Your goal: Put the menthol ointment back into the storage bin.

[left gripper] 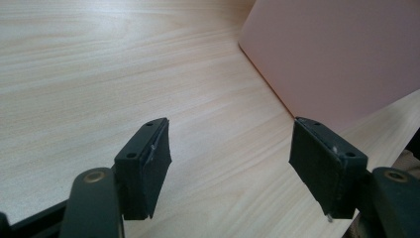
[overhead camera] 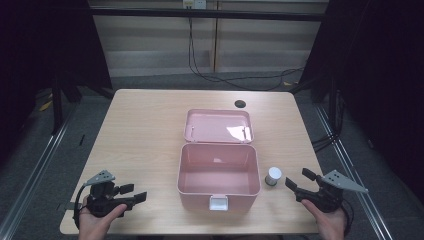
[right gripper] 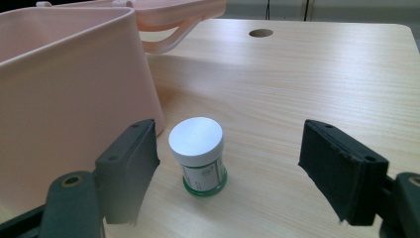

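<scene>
An open pink plastic box (overhead camera: 182,172) stands at the middle of the wooden table, empty inside, its lid (overhead camera: 218,125) laid back flat behind it. A small jar with a white cap (overhead camera: 273,175) stands upright just right of the box. My right gripper (overhead camera: 298,178) rests near the front right edge, open, pointing at the jar. In the right gripper view the jar (right gripper: 196,144) stands ahead of the spread jaws, nearer the left one, beside the box wall (right gripper: 74,84). My left gripper (overhead camera: 136,192) lies open at the front left, and nothing is between its jaws (left gripper: 230,148).
A round cable hole (overhead camera: 240,104) sits in the tabletop behind the lid. Bare wood stretches between my left gripper and the box side (left gripper: 337,54). A white latch (overhead camera: 218,202) hangs on the box's front. Dark frames and cables surround the table.
</scene>
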Action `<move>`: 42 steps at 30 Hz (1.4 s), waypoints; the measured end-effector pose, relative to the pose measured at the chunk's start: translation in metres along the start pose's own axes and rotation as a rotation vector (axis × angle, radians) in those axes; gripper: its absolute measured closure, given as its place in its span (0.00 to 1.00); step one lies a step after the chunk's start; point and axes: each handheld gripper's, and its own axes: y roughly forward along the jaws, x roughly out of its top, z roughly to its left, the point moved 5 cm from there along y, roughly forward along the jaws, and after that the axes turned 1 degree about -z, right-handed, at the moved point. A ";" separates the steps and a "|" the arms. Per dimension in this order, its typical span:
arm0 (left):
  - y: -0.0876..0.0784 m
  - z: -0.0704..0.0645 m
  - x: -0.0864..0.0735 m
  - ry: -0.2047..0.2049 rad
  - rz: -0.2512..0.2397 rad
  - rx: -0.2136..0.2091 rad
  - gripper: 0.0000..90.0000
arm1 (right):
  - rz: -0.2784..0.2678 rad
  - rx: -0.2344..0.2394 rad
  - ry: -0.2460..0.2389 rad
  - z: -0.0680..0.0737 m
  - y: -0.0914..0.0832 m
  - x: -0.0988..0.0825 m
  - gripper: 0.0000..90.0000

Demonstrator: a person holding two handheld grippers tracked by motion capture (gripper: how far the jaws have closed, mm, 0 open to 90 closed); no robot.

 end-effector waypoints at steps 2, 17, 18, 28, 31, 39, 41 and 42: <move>0.000 0.000 0.000 -0.002 0.000 -0.001 0.36 | -0.009 0.024 0.027 0.000 -0.001 0.001 0.27; -0.001 -0.002 0.000 0.016 0.003 -0.003 0.36 | 0.059 0.097 -0.016 0.012 -0.001 0.004 0.45; 0.000 -0.001 -0.001 0.013 0.004 -0.005 0.36 | 0.057 0.096 -0.025 0.013 -0.001 0.006 0.45; -0.002 -0.002 -0.001 0.022 0.002 0.012 0.35 | 0.201 0.159 -0.023 0.017 0.001 0.021 0.47; -0.002 -0.002 -0.001 0.028 0.005 0.008 0.35 | 0.256 0.193 -0.033 0.020 0.003 0.024 0.45; -0.001 -0.003 -0.002 0.031 0.007 0.012 0.35 | 0.367 0.193 -0.105 0.021 0.021 0.036 0.35; -0.001 -0.002 -0.002 0.032 0.010 0.014 0.35 | 0.393 0.207 -0.112 0.020 0.025 0.040 0.33; -0.001 -0.002 -0.001 0.035 0.012 0.013 0.35 | 0.408 0.206 -0.109 0.020 0.025 0.043 0.32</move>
